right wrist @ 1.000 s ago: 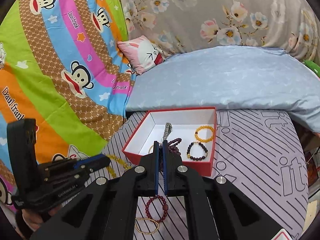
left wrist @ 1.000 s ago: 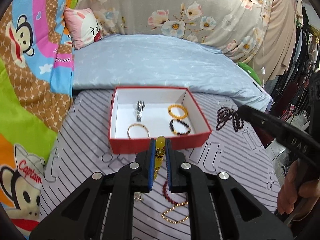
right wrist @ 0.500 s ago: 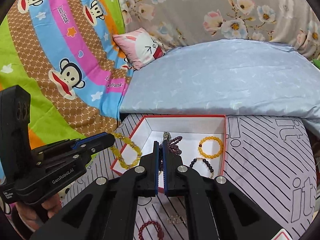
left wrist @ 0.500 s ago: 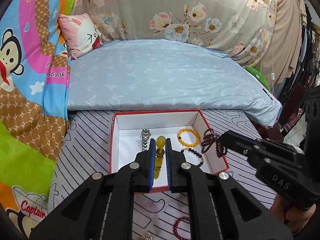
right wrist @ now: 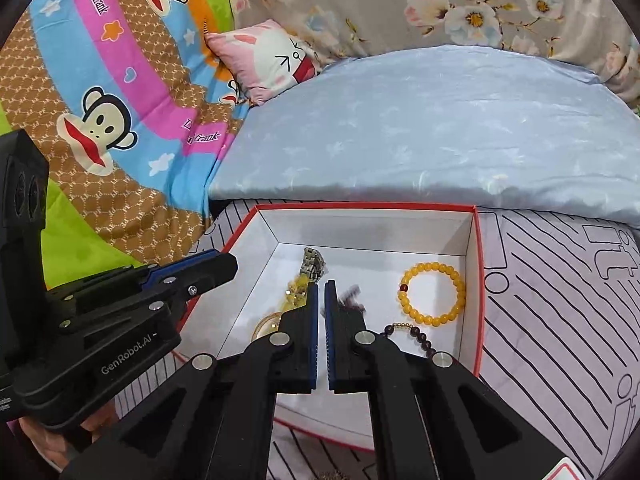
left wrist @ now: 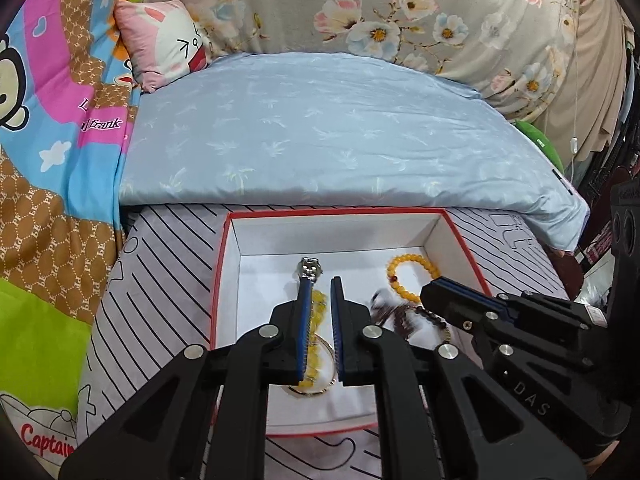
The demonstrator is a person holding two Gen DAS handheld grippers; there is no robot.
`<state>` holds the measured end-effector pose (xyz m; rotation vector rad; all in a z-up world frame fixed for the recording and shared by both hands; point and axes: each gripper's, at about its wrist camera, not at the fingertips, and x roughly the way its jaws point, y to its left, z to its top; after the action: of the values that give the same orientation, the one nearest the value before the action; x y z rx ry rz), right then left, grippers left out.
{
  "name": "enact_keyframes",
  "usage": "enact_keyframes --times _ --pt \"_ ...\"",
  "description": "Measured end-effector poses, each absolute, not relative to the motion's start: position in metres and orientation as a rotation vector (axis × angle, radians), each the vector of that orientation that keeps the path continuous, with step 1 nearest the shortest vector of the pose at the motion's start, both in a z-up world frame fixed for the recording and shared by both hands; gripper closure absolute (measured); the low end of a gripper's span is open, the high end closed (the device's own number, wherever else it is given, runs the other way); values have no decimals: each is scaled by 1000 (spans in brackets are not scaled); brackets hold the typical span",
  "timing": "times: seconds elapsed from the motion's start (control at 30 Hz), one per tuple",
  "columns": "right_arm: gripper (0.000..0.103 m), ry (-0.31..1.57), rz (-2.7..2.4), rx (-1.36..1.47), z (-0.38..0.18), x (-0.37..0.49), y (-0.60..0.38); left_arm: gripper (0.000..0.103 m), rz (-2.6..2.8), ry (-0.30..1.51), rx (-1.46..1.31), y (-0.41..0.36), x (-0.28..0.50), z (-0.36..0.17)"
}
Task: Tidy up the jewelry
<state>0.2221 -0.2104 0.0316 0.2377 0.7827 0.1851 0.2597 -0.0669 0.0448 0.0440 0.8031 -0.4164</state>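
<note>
Left gripper [left wrist: 320, 280] poised over the box, jaws parted a narrow way, yellow bead strand [left wrist: 316, 320] lying loose in the gap, touching the blue left pad at most. Right gripper [right wrist: 322, 284] likewise over the box, jaws nearly together with a thin slit between the pads; blurred dark bead bracelet [right wrist: 352, 296] just off its right fingertip, grip on it not discernible.

Below both, red box [left wrist: 218, 280] with white interior, holding a silver watch [left wrist: 310, 270] toward the back, an orange bead bracelet [right wrist: 432, 294] at the right side, a thin gold bangle [left wrist: 316, 388] at the front, another dark bead bracelet [right wrist: 412, 336] beside the orange 1.

Underneath, a striped grey sheet [right wrist: 560, 320] across the bed. Behind the box, a pale blue quilt [left wrist: 320, 132]. Further back, a pink cartoon cushion [left wrist: 160, 44] and floral grey fabric [left wrist: 400, 12]. At left, a bright monkey-print blanket [right wrist: 100, 112].
</note>
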Motion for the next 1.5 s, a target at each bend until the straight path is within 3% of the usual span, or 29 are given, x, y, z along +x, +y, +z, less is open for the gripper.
enact_keyframes --times 0.03,0.1,0.13,0.17,0.4,0.87,0.93,1.07,1.2,1.33,1.5 --pt "100 782 183 236 31 223 -210 94 -413 807 46 -67 261 44" --pt "98 779 175 238 30 224 -211 81 -389 823 48 -65 265 40" --pt "97 775 169 239 30 223 -211 62 -373 823 47 -64 265 40" --pt "94 773 160 239 30 220 -212 52 -360 813 47 -62 264 40" --pt "81 753 148 247 38 196 -214 51 -336 798 69 -53 247 40" --pt "75 732 121 214 54 121 -197 51 -349 813 64 -38 186 43" --pt "68 732 110 207 54 109 -197 51 -347 816 63 -34 174 42" --pt "60 742 65 179 45 79 -196 43 -340 837 41 -22 153 32" --pt "52 772 41 176 30 56 -197 43 -325 881 20 -9 135 13" --pt "49 800 20 155 14 37 -194 35 -297 918 7 0 119 -10" --pt "46 830 6 174 -3 23 -194 35 -271 945 37 0 105 -33"
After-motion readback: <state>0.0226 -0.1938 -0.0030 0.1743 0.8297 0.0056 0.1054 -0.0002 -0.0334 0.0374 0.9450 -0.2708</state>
